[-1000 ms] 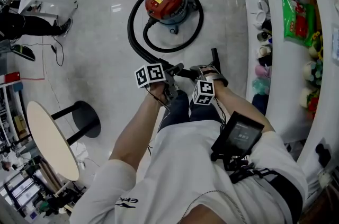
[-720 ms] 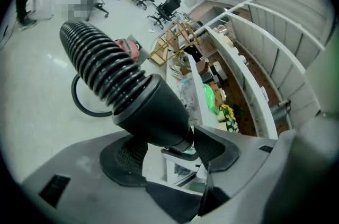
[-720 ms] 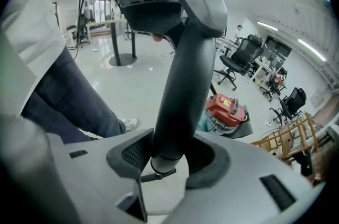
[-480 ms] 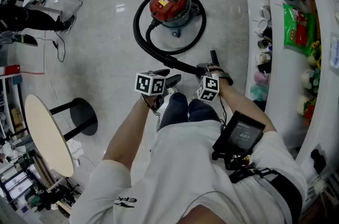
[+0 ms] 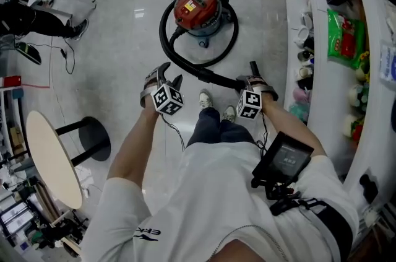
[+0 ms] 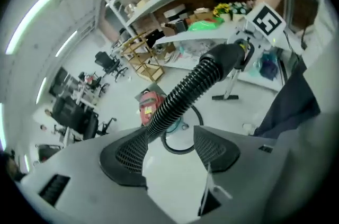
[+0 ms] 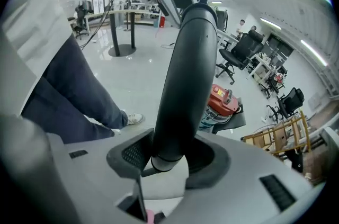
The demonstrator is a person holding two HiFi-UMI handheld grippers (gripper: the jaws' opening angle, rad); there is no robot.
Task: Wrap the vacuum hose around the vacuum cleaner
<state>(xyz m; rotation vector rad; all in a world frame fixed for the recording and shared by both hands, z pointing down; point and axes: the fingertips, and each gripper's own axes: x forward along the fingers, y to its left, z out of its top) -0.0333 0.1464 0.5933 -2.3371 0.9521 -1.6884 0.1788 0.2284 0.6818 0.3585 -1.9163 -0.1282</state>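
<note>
One hose (image 7: 183, 74) sat squeezed in your right hand-held gripper (image 7: 168, 157); your left hand-held gripper (image 6: 169, 151) had just opened wide, empty.

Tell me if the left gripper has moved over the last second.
Yes. The left gripper has swung left of the red vacuum cleaner, off the black ribbed hose; its jaws have just been opening, nothing between them.

Red vacuum cleaner (image 5: 197, 5), black ribbed hose (image 6: 180, 96), pale grey glossy floor (image 5: 124, 38), dark blue trousers (image 7: 79, 90)
</note>
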